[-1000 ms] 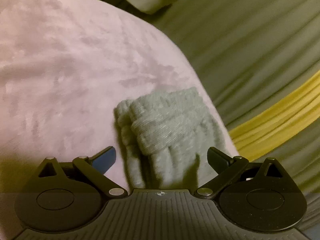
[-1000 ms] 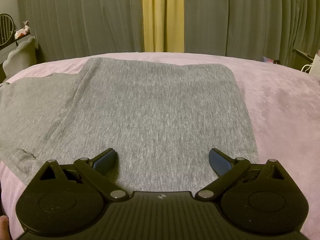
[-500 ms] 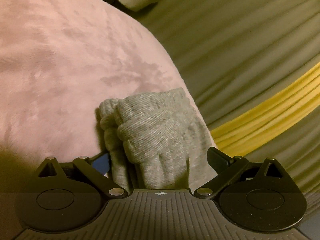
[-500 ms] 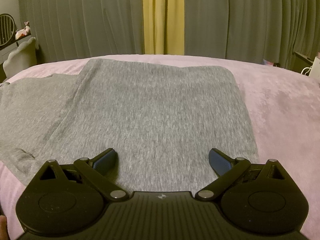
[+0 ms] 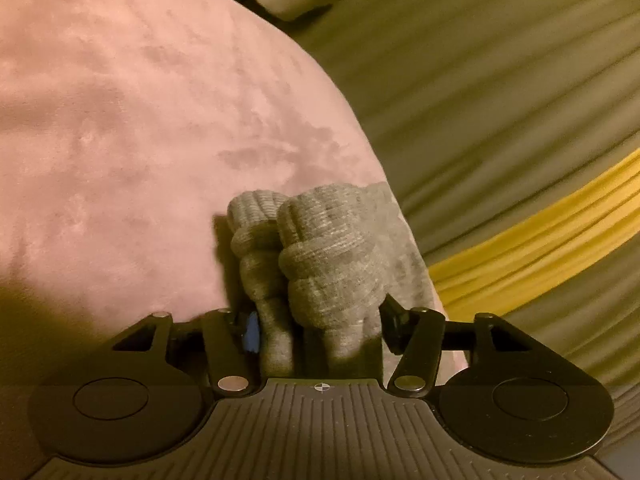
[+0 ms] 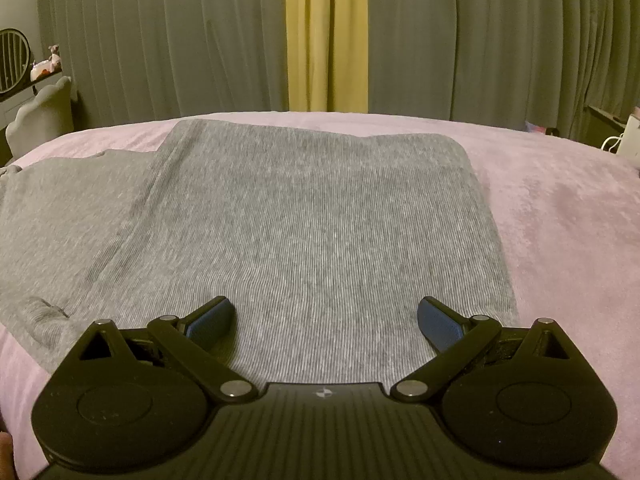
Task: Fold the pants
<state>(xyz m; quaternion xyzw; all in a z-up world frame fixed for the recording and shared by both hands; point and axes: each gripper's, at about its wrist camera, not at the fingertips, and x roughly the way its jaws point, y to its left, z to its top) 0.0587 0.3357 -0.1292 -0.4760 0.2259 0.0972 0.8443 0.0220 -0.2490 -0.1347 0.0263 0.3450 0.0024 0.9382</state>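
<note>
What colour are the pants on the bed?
Heather grey pants, finely ribbed; clearest in the right wrist view.

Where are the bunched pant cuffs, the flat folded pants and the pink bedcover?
bunched pant cuffs (image 5: 320, 264), left wrist view, on the ribbed knit bundle between the jaws.
flat folded pants (image 6: 320, 232), right wrist view, middle of the grey panel.
pink bedcover (image 6: 568, 240), right wrist view, bare plush right of the pants.

Pink bed (image 6: 560, 232), grey pants (image 6: 304, 232) flat on top

No legible text, labels or numbers anywhere, as far as the dim views allow
</note>
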